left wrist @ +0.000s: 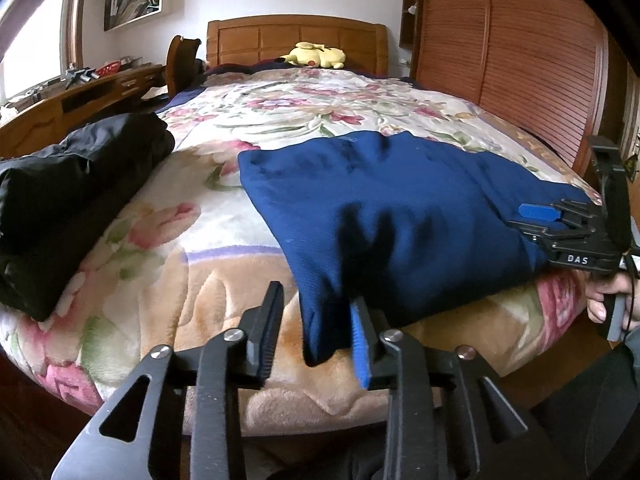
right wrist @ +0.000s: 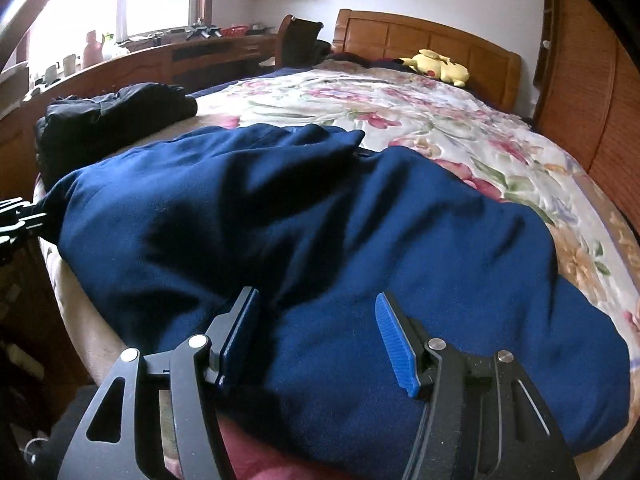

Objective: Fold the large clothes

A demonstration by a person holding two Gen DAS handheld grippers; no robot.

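Presently, the navy garment (left wrist: 400,208) is lying folded at the foot of the floral blanket (left wrist: 224,224), its corner hanging between the parted left gripper (left wrist: 316,320) while the open right gripper (right wrist: 316,332) is straddling the hem, risking the fold slumping off the edge.

The black garment (left wrist: 60,208) runs off the left edge (its shape unclear).

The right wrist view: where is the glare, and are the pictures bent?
Right wrist view: the window at upper left is washed out white, and shadows lie dark on the blue garment. Left wrist view: the wardrobe and bed edge curve from the fisheye; corners go black.
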